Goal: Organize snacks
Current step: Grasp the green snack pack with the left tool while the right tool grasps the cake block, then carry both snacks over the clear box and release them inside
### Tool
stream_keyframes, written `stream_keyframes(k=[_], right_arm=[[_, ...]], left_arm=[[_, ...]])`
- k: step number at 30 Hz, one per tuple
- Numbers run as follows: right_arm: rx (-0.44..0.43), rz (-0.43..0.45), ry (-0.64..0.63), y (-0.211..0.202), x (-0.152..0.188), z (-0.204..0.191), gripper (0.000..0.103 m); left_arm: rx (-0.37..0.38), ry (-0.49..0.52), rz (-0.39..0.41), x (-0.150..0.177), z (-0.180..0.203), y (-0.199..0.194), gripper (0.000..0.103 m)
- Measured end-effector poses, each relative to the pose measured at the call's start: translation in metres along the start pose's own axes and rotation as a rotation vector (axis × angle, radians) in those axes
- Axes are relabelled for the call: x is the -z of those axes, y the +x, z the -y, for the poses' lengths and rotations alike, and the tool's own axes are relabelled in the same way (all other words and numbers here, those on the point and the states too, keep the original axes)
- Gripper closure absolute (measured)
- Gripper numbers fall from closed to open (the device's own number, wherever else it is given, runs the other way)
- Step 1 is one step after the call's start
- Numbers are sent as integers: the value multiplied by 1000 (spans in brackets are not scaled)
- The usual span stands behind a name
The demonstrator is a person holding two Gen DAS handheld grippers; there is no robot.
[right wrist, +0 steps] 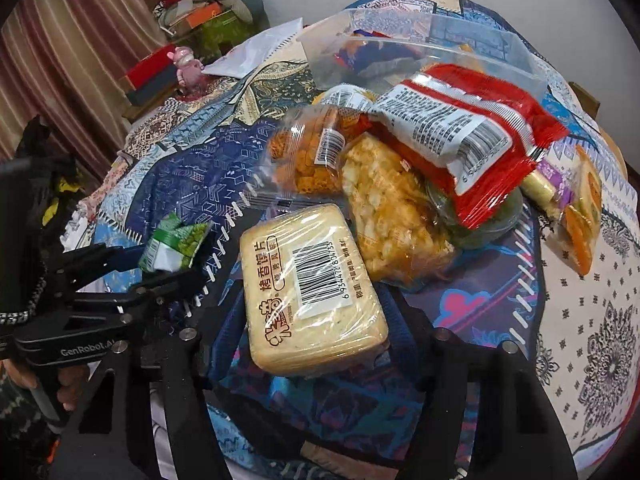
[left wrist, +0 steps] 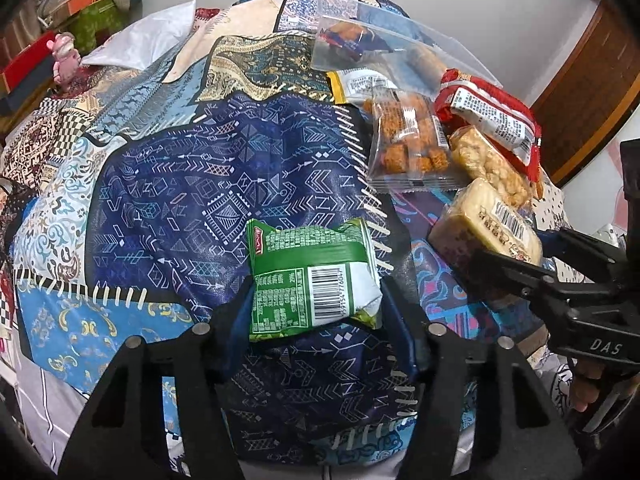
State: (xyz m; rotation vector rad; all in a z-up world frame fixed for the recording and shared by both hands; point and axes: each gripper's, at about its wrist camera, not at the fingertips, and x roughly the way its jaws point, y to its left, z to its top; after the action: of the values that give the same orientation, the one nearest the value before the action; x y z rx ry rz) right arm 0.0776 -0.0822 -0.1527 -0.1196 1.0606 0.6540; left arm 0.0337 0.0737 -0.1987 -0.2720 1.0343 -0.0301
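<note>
My left gripper is shut on a green snack packet and holds it above the patterned blue tablecloth. It also shows in the right wrist view. My right gripper is shut on a pale yellow wrapped biscuit pack, seen from the left wrist too. Behind lies a pile: a red packet, an orange cube snack bag, a puffed rice bar and a clear zip bag.
More small snacks lie on the table's right side. A white paper and a pink figurine sit at the far left. Boxes stack by the wall and a curtain.
</note>
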Motion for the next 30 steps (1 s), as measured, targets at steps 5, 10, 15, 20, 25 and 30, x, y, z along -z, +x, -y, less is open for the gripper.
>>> stream_keyframes(k=[5,10,15,20,25,30], right_arm=[[-9,11,-21,-6,2,-4,47],[-35,42,-21,-19,-1,-7,50],[-45,100,-11,-39,-7,-6,51],[-47,170,-11,-63,-16,-5,51],[-15,252,-6,-87,-35,4,51],[32,321,24,-103,-57,25,51]], left_arm=[[-6,11,18,-2,2,-7,50],[-8,22,61,-10,3,-20,51],[1,25,107,-21,6,-33,51],[10,47,153,-37,16,-43,51],[25,64,201,-65,28,-51,51],[36,87,244,-98,42,-54,51]])
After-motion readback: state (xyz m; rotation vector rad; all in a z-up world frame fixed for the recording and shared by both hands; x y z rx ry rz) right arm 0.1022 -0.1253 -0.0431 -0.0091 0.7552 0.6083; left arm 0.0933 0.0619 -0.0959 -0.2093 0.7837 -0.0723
